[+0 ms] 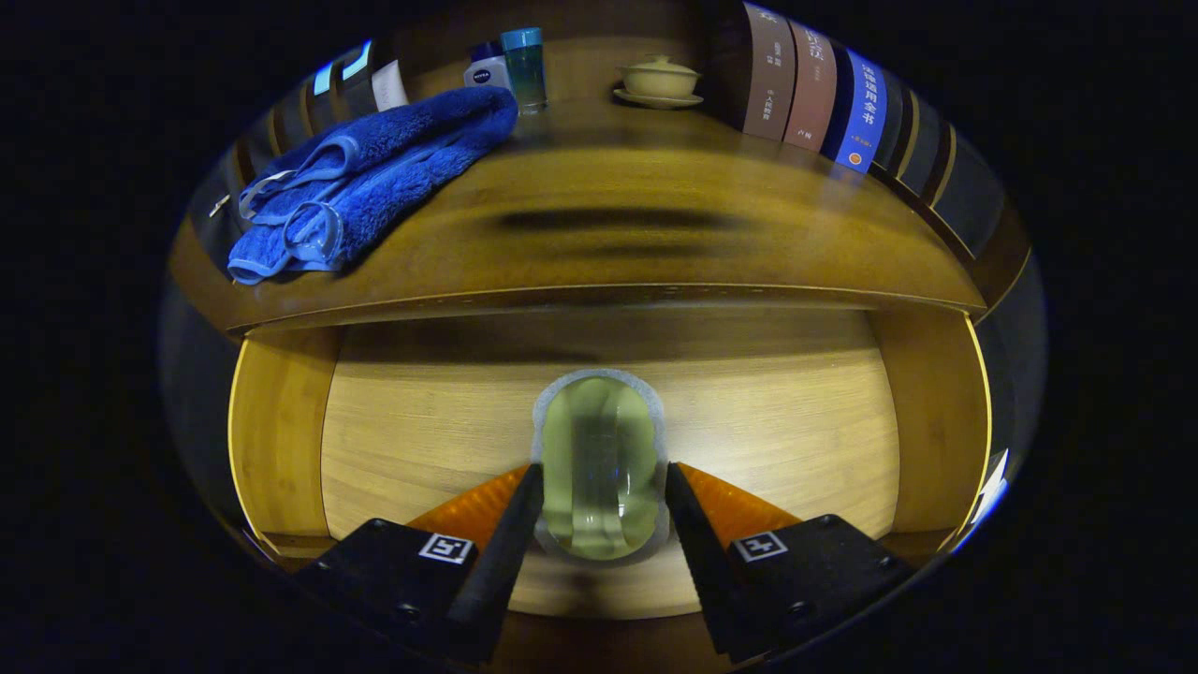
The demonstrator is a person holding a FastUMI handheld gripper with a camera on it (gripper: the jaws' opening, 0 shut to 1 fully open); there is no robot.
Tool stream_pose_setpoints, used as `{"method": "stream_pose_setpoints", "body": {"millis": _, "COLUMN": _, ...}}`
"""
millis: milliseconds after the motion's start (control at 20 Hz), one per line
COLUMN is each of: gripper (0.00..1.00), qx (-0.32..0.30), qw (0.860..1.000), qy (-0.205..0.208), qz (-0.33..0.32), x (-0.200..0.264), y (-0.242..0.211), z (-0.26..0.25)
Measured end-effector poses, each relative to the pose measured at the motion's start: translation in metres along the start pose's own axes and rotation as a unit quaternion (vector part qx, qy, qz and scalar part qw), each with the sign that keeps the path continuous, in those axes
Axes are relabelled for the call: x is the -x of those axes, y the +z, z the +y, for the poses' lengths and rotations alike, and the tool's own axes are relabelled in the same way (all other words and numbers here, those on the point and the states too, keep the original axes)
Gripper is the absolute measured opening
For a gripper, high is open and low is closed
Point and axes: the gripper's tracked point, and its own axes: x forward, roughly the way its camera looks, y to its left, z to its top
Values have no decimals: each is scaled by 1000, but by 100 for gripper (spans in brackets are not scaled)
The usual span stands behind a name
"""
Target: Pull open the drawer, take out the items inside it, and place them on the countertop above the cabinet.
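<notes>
**Drawer open, gripper on the clear jar — lift-out step**

The drawer [281,440] was already pulled open below the countertop [655,225]. The gripper [599,487] sat over the drawer floor with a clear jar [599,463] between its fingers. The jaws were part-closed, one finger against each side of the jar, so it read as pinched, though whether the jar was lifted or resting on the drawer floor couldn't be told.

Jar's long axis ran straight ahead along the fingers: one rounded end near the finger roots, the other just past the fingertips, toward the back of the drawer. Which end was lid and which base wasn't clear; the glass was see-through and blurred. No other items could be seen in the drawer around the jaws.

Step judged: take-out, grasp made, placing not yet done. Next move would need raising the jar clear of the drawer, then carrying it up and forward over the countertop edge, well beyond the fingers.

A blue towel [374,178] lay beyond the jaws to the left; free wood straight ahead looked the better drop spot. Smooth glass might slip, so a firm squeeze was wanted.
</notes>
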Motion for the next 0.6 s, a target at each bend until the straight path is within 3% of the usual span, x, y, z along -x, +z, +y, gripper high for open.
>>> {"method": "stream_pose_setpoints", "body": {"millis": 200, "gripper": 74, "qx": 2, "qw": 1000, "qy": 0, "qz": -7, "x": 1, "y": 1, "z": 1}}
{"method": "stream_pose_setpoints", "body": {"millis": 600, "gripper": 74, "qx": 2, "qw": 1000, "qy": 0, "qz": -13, "x": 5, "y": 3, "z": -1}}
